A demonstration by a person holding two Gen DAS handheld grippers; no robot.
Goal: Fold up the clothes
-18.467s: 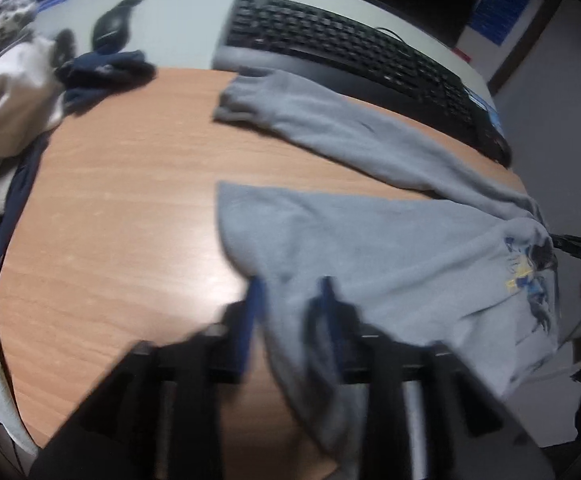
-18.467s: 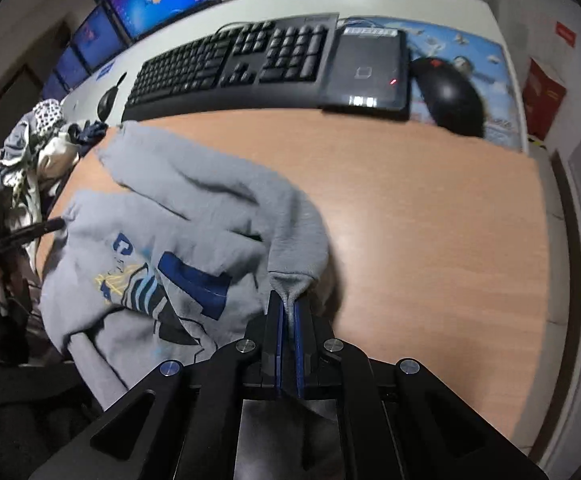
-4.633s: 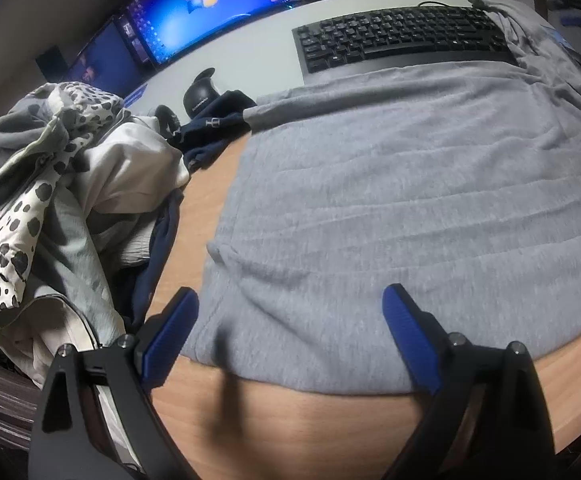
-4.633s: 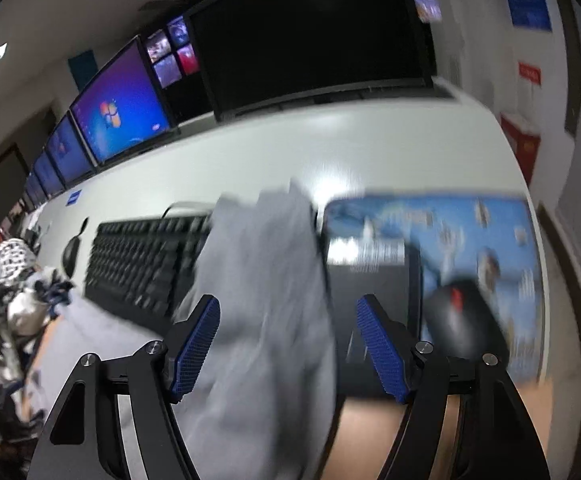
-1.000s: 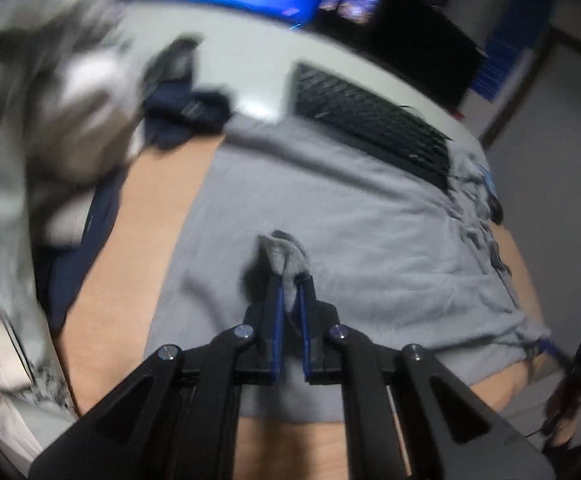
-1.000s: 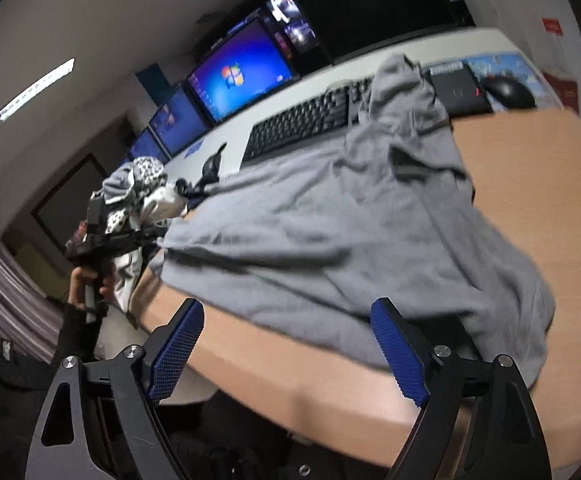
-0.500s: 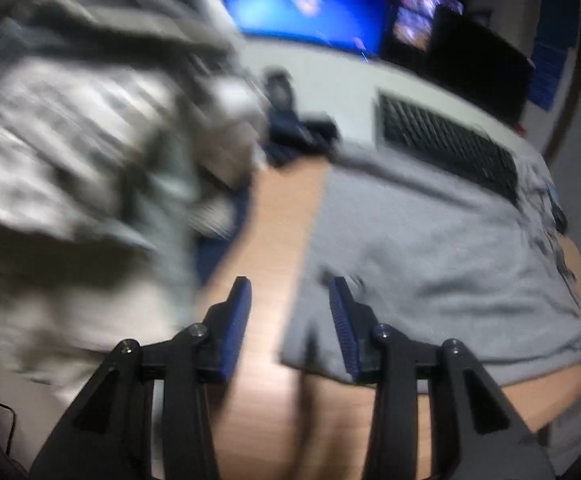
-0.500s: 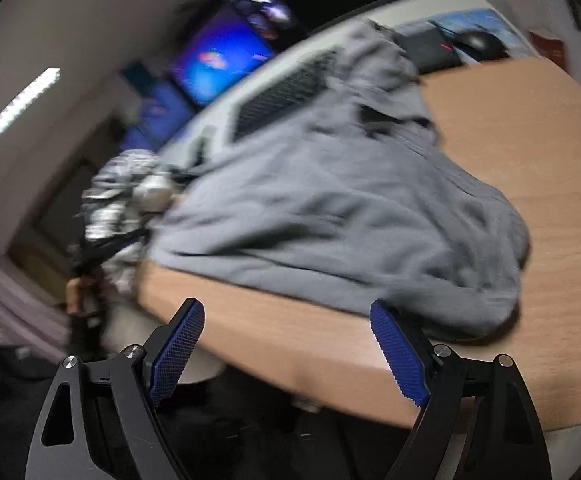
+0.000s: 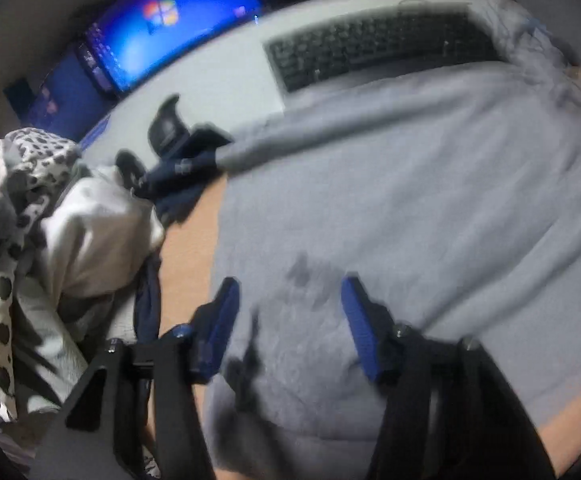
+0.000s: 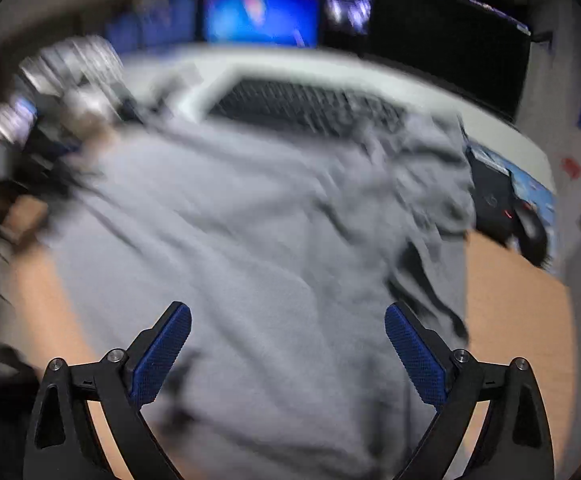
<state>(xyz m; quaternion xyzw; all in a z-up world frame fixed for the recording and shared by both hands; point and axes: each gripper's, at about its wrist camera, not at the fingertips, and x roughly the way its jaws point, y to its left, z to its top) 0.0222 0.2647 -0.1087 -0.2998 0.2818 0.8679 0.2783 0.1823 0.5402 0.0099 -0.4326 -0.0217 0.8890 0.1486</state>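
A plain grey long-sleeved sweatshirt (image 9: 410, 200) lies spread flat across the wooden desk (image 9: 186, 236), reaching the black keyboard (image 9: 374, 48) at the far edge. The left gripper (image 9: 288, 300) hovers over its near-left corner, jaws opening, pads clear of the cloth. The right gripper (image 10: 288, 332) hangs above the near edge, jaws opening wide, nothing held. A heap of spotted and white clothes (image 9: 30, 240) sits at the left edge.

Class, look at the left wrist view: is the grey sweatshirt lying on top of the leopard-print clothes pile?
No. The grey sweatshirt lies flat on the wooden table, while the leopard-print clothes pile sits apart at its left.
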